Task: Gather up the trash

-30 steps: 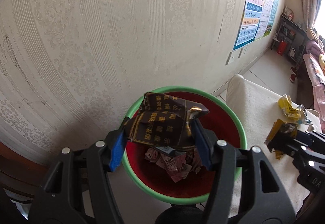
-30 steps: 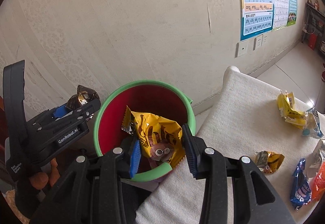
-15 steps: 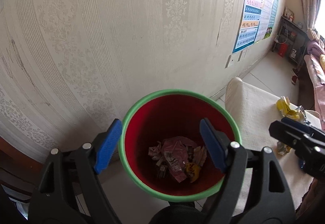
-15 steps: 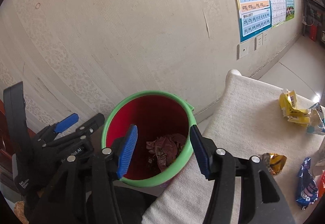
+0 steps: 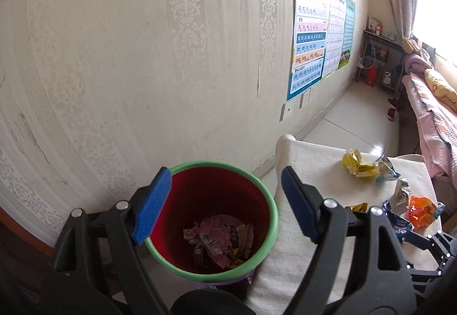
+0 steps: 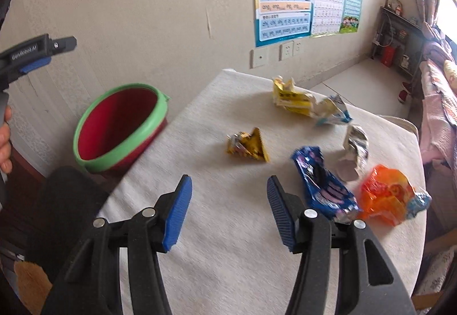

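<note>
1. Since half a second ago, right claw [image 6: 228, 209] has swung away from the bin [image 6: 85, 163] and now hangs over the bench [image 6: 228, 272]; blue pads spread wide, nothing between them. One second ago it held a yellow wrapper over the bin.
2. Left claw [image 5: 225, 205]: has pulled back and lifted from the bin [image 5: 272, 229], pads wide apart and empty; the dark wrapper it held one second ago is gone from its grip.
3. Bin: red inside, green rim, standing against the wall just left of the bench edge. Crumpled wrappers [image 5: 220, 238] lie at its bottom.
4. Gold wrapper [image 6: 248, 145]: on the bench, the loose piece nearest the bin.
5. Yellow packet [image 6: 291, 98]: farther from the bin, toward the bench's far edge, touching a silver-blue packet [image 6: 332, 112].
6. Blue wrapper [image 6: 322, 183]: well right of the bin, just beside the right claw's right pad.
7. Silver foil piece [image 6: 354, 152]: beyond the blue wrapper.
8. Orange wrapper [image 6: 385, 195]: farthest from the bin, near the bench's right edge.
</note>
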A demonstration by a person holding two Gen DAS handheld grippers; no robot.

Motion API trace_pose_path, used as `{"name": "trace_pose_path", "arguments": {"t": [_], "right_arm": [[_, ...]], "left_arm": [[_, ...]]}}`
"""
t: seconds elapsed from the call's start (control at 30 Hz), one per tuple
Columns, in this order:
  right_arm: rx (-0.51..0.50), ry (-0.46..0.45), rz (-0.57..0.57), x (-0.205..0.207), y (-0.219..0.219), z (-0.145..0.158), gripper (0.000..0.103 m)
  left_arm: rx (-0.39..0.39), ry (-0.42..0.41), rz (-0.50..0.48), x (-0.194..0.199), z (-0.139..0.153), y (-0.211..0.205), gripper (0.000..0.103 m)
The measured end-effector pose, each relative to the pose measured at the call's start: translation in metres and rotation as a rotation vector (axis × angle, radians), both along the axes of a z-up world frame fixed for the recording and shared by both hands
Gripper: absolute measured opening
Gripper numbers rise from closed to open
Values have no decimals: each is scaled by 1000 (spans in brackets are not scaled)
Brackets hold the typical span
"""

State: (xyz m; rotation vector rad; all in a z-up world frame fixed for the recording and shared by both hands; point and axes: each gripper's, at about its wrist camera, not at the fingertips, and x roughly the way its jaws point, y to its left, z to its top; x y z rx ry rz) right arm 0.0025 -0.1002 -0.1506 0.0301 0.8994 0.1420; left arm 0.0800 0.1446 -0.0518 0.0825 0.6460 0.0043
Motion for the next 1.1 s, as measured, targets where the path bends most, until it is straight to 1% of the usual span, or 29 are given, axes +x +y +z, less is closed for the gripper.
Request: {"name": "trace_pose_path", "arguments": {"t": [0.13,0.17,0.27,0.4,0.5,0.6,0.7,0.77,0.83,0.93,1.03,1.1], "right_arm": [[-99,28,-96,-20,-38,-19,55],[-111,32,-125,-22,-48,-21,56],[-119,46,-237,-22,-85,-29,61],[-108,76,-358,-10,-133,-37,62],[-65,77,-425,-6,-158,-38,62],[-25,59,-464,-11,-170,-34,62],[-11,53,-475,-17,-174,-32,62],[-7,58,-475,-25,-175,-33,62],[-7,64,-475,-32,-175,-33,62],[11,76,-477,-41,-176,-37,62],[51,78,-472,-46,-176,-39,62],[58,73,-457,-45,-174,-38,62]], "left_arm": [[8,-15,-15,-6,7,-11,77],[11,-18,-20,-7,8,-14,77],[21,-29,-35,-12,13,-23,77],[29,-48,-54,-18,20,-35,77],[40,-63,-66,-23,26,-44,77],[47,-75,-74,-27,31,-51,77],[52,-82,-88,-29,35,-59,77],[41,-71,-105,-29,32,-65,77],[0,-30,-135,-28,21,-73,77],[-55,77,-200,-22,-13,-96,77],[-69,175,-268,-19,-56,-127,77],[-63,218,-307,-14,-82,-148,77]]}}
